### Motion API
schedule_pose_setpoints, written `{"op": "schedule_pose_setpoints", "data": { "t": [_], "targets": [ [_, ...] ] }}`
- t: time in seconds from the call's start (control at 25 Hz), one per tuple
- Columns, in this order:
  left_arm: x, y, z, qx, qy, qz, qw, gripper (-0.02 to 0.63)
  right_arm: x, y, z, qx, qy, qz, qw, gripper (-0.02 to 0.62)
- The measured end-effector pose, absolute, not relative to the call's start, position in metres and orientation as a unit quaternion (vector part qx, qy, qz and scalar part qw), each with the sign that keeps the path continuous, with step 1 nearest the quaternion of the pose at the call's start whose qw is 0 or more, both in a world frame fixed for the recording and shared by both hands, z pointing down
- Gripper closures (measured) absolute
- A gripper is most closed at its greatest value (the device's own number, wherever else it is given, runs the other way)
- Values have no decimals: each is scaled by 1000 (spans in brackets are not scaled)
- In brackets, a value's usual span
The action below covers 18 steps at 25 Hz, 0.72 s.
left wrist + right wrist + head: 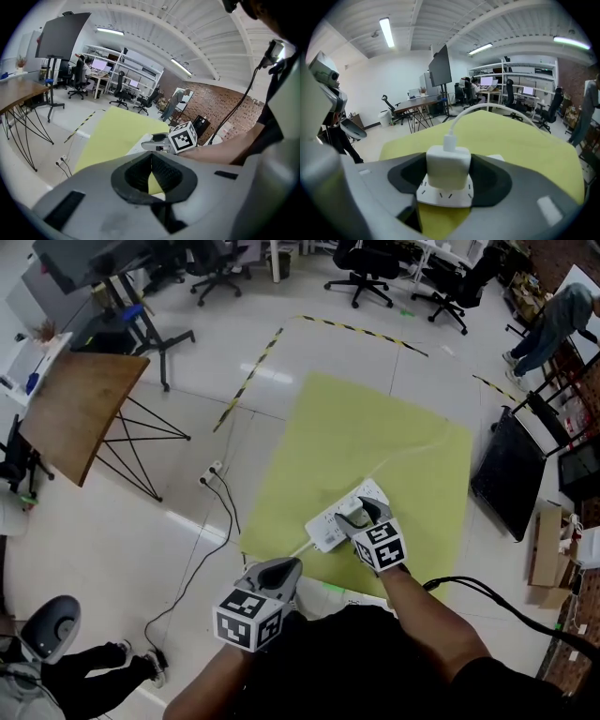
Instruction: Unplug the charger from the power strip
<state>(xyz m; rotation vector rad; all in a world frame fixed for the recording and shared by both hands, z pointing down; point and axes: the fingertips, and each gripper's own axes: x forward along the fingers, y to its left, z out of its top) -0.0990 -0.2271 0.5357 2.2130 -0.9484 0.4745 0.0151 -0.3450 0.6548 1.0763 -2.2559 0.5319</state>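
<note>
A white power strip lies on a yellow-green mat on the floor. A white charger stands plugged into the power strip, and its white cable runs away over the mat. My right gripper is down over the strip, its jaws standing wide on both sides of the charger with the pads against it. In the left gripper view the right gripper shows ahead. My left gripper hangs near the mat's front edge, short of the strip, jaws together and holding nothing.
A wooden folding table stands at the left. A floor socket with a black cable lies left of the mat. A black panel and a cardboard box are at the right. Office chairs and a person are farther back.
</note>
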Motion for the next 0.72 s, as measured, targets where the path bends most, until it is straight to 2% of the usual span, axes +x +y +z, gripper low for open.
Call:
{"op": "schedule_pose_setpoints", "data": {
  "t": [0.56, 0.72],
  "targets": [
    [-89, -230, 529, 850, -367, 180, 331, 598, 26, -348, 638, 389, -851, 207, 286, 324],
    [-85, -231, 527, 853, -363, 179, 330, 598, 37, -334, 634, 375, -840, 234, 314, 325]
  ]
}}
